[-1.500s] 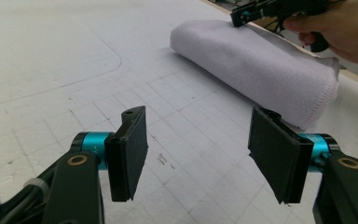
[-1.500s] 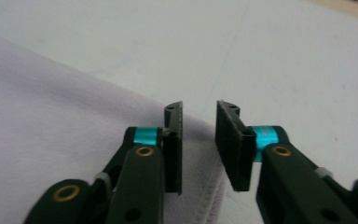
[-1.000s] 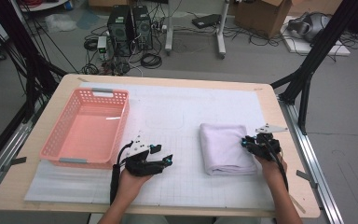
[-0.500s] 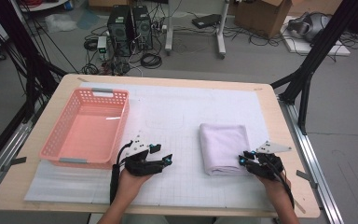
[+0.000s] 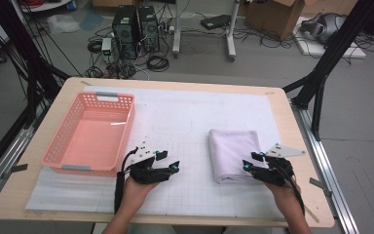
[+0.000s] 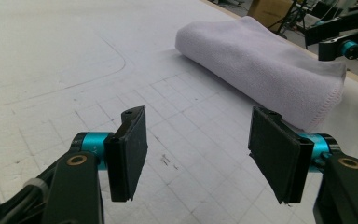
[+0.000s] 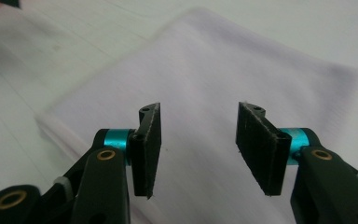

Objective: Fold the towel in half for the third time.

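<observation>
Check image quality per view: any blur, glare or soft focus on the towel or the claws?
High view: even light, a small glare streak inside the pink basket, sharp overall. Left gripper view: folded towel and grid mat crisp, left claw in focus. Right gripper view: towel smeared and soft, the right claw itself sharp, its jaws apart.

High view: even, diffuse overhead light, moderately bright, soft resolution. White mat (image 5: 195,117) on the desk (image 5: 292,126) runs near washed-out, grid lines faint. Small glare streak on the pink basket (image 5: 90,131) floor. Shadows short and soft under the hands; floor beyond is darker. Left tool (image 6: 198,154) view: pads sharp, near grid crisp, towel (image 6: 261,60) slightly soft, background blurred, weak shadow under the towel edge. Right tool (image 7: 198,147) view: pads in focus, towel behind smeared and low-contrast, top left corner blurred.
</observation>
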`<state>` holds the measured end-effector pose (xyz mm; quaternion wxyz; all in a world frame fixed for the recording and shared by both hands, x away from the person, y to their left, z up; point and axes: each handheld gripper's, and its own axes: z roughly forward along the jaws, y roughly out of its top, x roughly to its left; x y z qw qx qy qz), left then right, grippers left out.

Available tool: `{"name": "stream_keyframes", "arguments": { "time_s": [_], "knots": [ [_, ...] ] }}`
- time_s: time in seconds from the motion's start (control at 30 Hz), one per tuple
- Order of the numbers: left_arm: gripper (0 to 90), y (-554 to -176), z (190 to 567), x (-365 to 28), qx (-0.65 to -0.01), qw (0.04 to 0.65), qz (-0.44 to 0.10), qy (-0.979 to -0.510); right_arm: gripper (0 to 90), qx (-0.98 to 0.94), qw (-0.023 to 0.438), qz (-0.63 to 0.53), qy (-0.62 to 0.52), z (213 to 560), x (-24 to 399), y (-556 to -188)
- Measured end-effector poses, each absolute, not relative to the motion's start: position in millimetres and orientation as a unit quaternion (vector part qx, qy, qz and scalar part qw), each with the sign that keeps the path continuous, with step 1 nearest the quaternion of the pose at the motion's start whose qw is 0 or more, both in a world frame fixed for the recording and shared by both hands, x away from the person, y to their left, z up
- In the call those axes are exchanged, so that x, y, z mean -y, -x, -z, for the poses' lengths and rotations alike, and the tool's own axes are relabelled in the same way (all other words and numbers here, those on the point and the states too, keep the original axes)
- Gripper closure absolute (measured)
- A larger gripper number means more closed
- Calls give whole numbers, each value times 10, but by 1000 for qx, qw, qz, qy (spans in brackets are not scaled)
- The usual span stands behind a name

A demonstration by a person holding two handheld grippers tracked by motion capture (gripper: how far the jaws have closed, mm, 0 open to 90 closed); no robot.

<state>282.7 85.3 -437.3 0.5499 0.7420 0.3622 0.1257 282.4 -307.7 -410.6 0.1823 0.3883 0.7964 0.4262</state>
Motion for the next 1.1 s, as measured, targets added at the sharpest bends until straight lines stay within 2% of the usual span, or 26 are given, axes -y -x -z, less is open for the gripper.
{"name": "stream_keyframes", "arguments": {
  "time_s": [0.17, 0.3, 0.5, 0.57, 0.63, 0.8, 0.87, 0.97, 1.1],
  "knots": [
    [375, -2825, 4372, -866, -365, 551, -125, -740, 511, -817, 160, -422, -359, 4118, 2683, -2965],
    [367, -2825, 4369, -878, -368, 551, -127, -738, 520, -841, 138, -390, -349, 4258, 2490, -3026],
    [295, -2835, 4356, -875, -370, 555, -132, -733, 510, -846, 135, -396, -330, 4343, 2343, -2999],
    [283, -2835, 4356, -871, -370, 554, -133, -733, 486, -843, 126, -401, -335, 4331, 2385, -2997],
    [228, -2831, 4356, -871, -369, 556, -133, -733, 450, -836, 125, -414, -338, 4288, 2476, -2958],
    [216, -2823, 4341, -898, -366, 562, -134, -729, 611, -811, 179, -415, -373, 4246, 2916, -2839],
    [215, -2827, 4341, -901, -368, 564, -135, -727, 662, -807, 188, -400, -392, 4278, 3113, -2811],
    [216, -2833, 4346, -893, -368, 562, -134, -728, 696, -807, 198, -380, -406, 4326, 3344, -2750],
    [218, -2832, 4348, -880, -363, 563, -132, -731, 703, -815, 219, -366, -392, 4359, 3441, -2658]
  ]
}}
